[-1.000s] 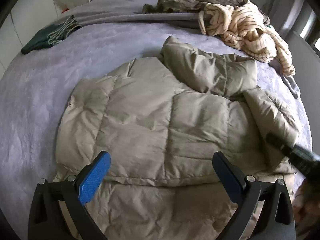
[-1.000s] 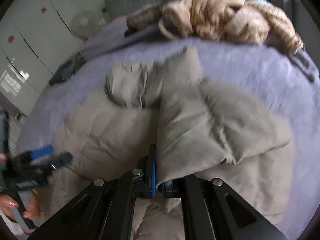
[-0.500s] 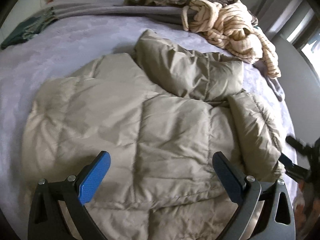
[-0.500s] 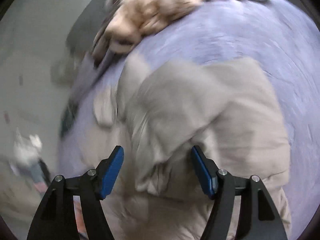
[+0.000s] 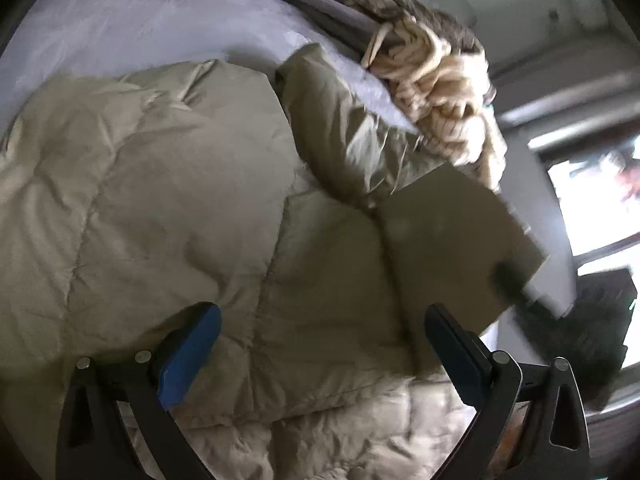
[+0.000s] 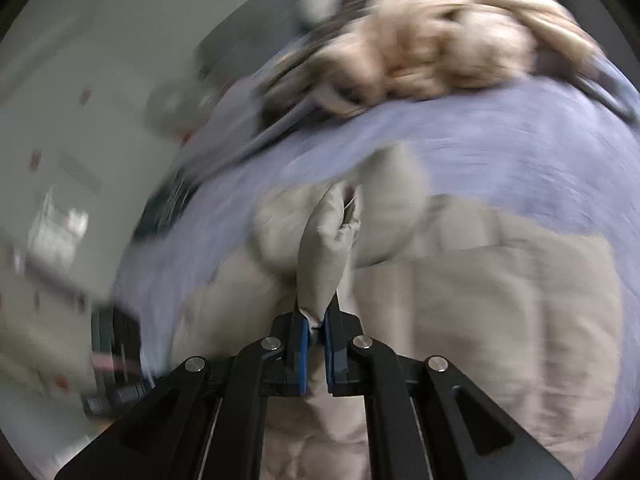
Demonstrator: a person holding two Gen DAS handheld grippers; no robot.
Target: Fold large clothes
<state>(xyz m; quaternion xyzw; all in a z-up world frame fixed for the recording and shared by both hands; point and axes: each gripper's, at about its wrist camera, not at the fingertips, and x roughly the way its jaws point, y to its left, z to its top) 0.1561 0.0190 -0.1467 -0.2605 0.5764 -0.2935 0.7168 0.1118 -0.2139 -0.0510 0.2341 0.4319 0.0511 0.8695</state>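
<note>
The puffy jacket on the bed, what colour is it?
The puffy jacket is beige, a light khaki. The left wrist view shows it best.

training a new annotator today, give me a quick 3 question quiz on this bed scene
1. True or false: the left tool is clamped on the puffer jacket.
2. Which piece of the jacket sits between the pads of the right tool? A) a pinched fold of beige fabric B) the striped knit garment C) nothing
3. Fill in: the cream striped garment lies on the ____ bedspread, beyond the jacket.

Key
1. False: it stands wide open above the jacket, gripping nothing.
2. A: the right tool is closing on a narrow fold of the jacket.
3. Lilac.
</note>
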